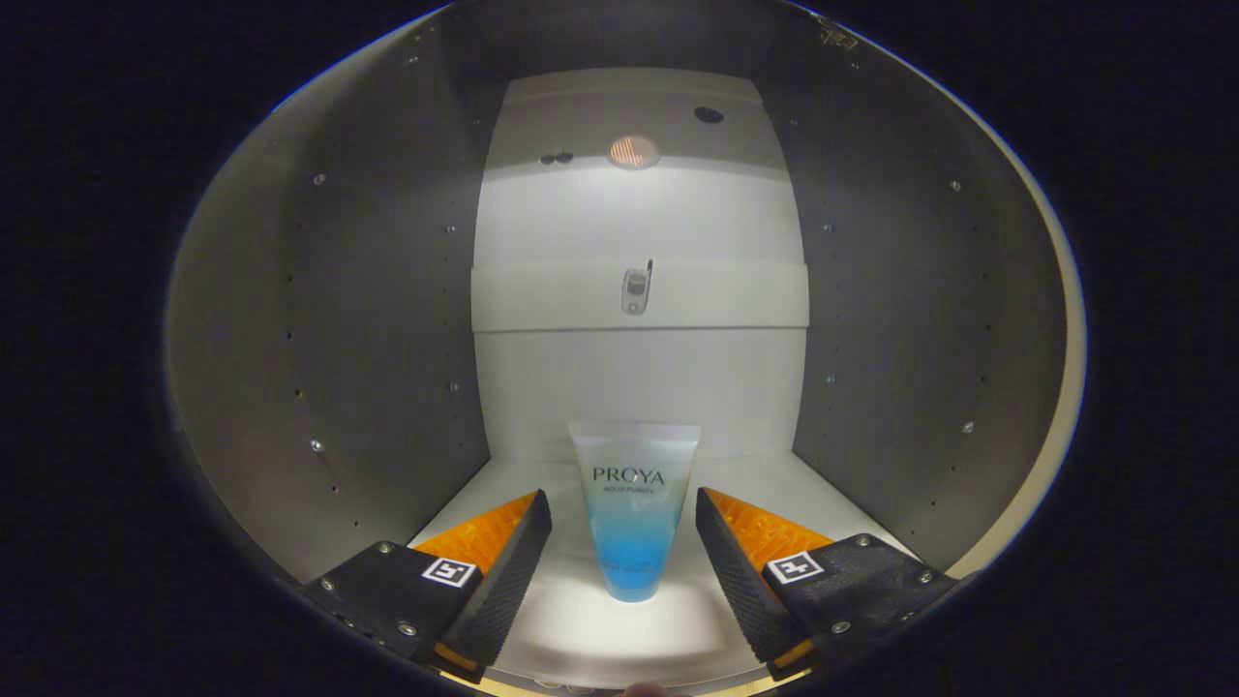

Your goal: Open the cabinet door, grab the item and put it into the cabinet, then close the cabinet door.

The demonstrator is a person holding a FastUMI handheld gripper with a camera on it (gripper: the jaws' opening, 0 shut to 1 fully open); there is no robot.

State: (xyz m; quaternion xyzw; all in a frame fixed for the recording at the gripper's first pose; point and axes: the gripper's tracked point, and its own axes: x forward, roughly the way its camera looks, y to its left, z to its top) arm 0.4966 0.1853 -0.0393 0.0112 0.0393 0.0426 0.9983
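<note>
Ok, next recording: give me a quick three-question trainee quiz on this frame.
1. True or false: the fingers press on the tube.
2. Where does the tube stand? A) outside the cabinet B) on the cabinet floor, between the fingers C) on the back rail
3. Fill in: the tube stands with its narrow blue end pointing ____.

Key:
1. False; a gap shows on each side, so the gripper is open.
2. B
3. down
</note>
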